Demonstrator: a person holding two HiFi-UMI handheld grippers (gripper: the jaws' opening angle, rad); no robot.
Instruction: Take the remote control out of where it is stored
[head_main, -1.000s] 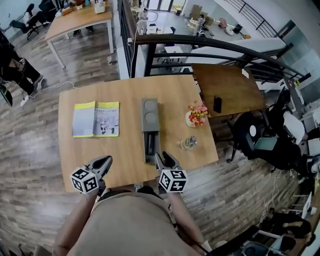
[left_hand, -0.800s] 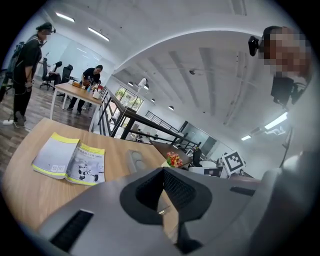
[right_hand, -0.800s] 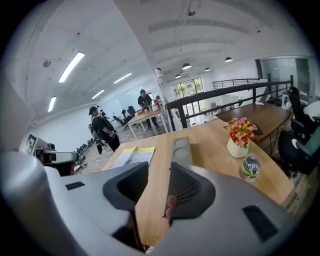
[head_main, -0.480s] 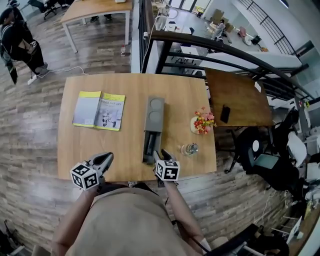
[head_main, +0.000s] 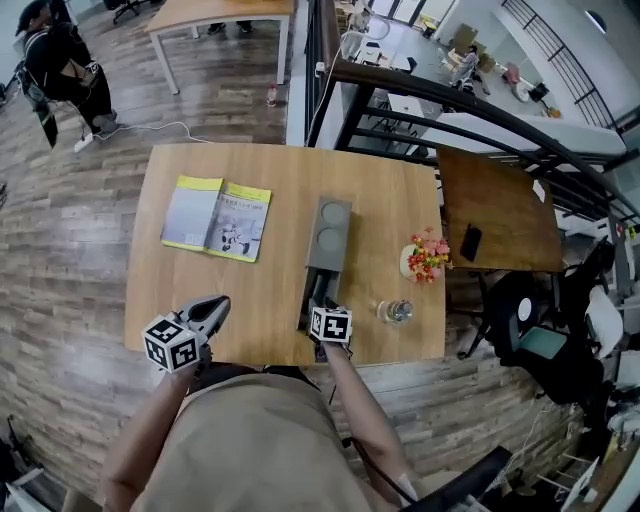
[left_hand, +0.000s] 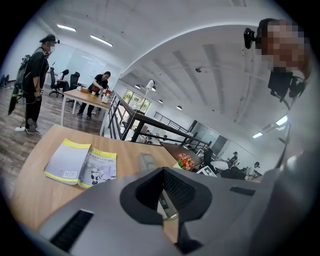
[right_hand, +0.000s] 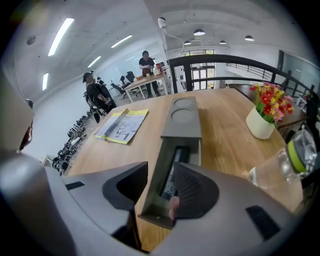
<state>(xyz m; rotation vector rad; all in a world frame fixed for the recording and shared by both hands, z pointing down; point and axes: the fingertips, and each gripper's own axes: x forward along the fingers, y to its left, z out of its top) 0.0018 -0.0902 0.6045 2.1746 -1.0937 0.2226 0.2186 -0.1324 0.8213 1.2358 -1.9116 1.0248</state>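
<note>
A long grey plastic storage tray (head_main: 331, 228) lies lengthwise on the light wooden surface (head_main: 280, 175). Its far half is a closed top with two round recesses, and its near half is an open trough. The dark rectangular remote control (right_hand: 176, 169) lies flat inside that trough.

The right gripper (head_main: 322, 304) points steeply down at the tray's near end. Its jaws stand a narrow gap apart, with the trough's end wall showing between them, and they grip nothing. The left gripper (head_main: 212, 306) hovers at the near edge of the surface, left of the tray and well apart from it, its jaws closed together and empty.

A yellow-edged open booklet (head_main: 216, 217) lies further left. A white pot of red and yellow flowers (head_main: 424, 259) and a clear plastic bottle with a green band (head_main: 396, 311) stand to the right of the tray.
</note>
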